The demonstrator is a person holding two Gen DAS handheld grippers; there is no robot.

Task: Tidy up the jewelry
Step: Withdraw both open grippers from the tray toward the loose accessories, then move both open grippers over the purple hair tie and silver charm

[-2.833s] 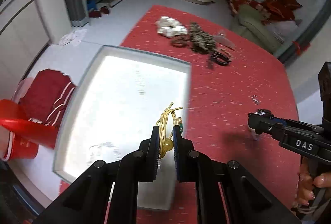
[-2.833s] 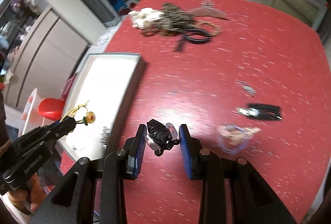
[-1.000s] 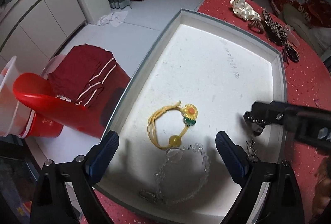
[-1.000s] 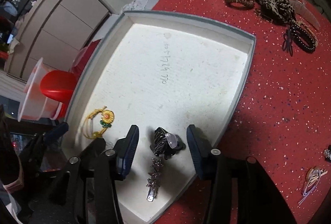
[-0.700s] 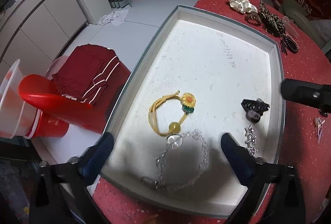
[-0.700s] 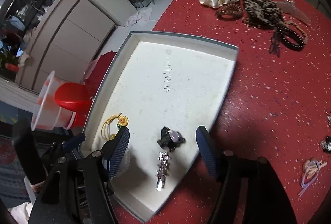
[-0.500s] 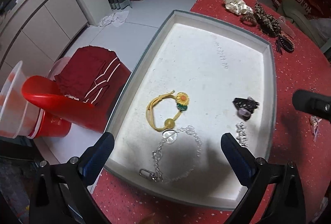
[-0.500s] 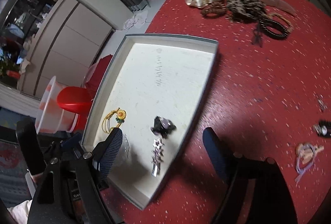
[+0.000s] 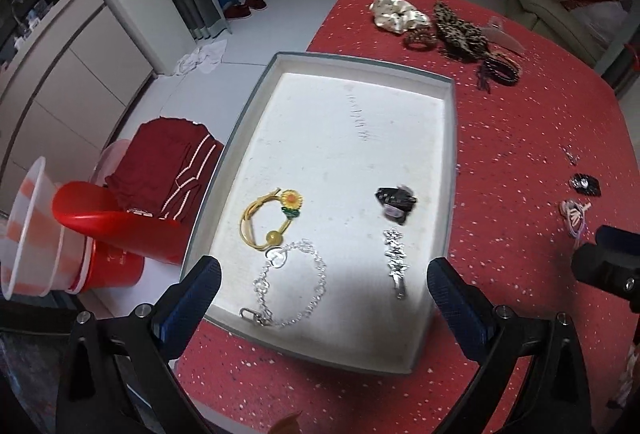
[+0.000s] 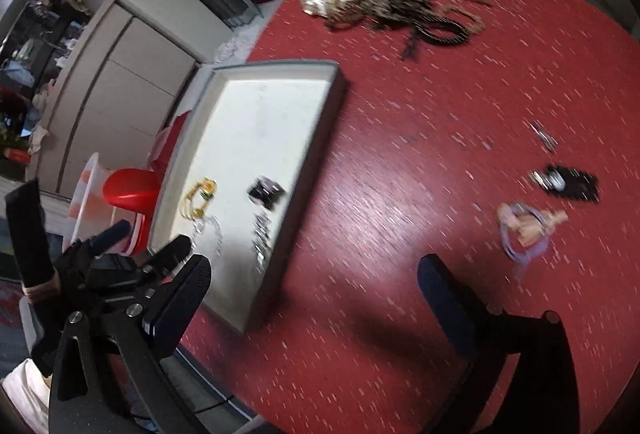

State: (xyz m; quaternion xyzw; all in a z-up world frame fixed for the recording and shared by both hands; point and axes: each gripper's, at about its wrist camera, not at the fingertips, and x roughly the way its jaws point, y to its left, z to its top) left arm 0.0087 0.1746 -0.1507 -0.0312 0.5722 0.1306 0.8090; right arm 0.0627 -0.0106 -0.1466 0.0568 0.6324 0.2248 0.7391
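A grey-rimmed white tray [image 9: 451, 137] [image 10: 316, 137] lies on the red table. In it are a yellow sunflower bracelet [image 9: 272, 218] [image 10: 198, 199], a silver chain bracelet [image 9: 292, 286], a black hair clip [image 9: 394, 199] [image 10: 266, 191] and a silver star hairpin [image 9: 396, 258]. My left gripper [image 9: 324, 294] is open and empty above the tray's near end. My right gripper [image 10: 316, 290] is open and empty over the table right of the tray. On the table lie a lilac hair tie [image 10: 524, 226] [image 9: 574, 213], a black hair piece [image 10: 568, 183] [image 9: 586, 183] and a small pin [image 10: 544, 137].
A pile of scrunchies and hair bands [image 9: 444, 25] [image 10: 384, 5] lies at the table's far side. Red and white plastic stools [image 9: 80, 234] with a dark red cloth [image 9: 164, 161] stand left of the table. White cabinets [image 9: 60, 73] line the left wall.
Both grippers let go of their pieces in the tray, opened wide and drew back. The right gripper swung right, away from the tray, over the table.
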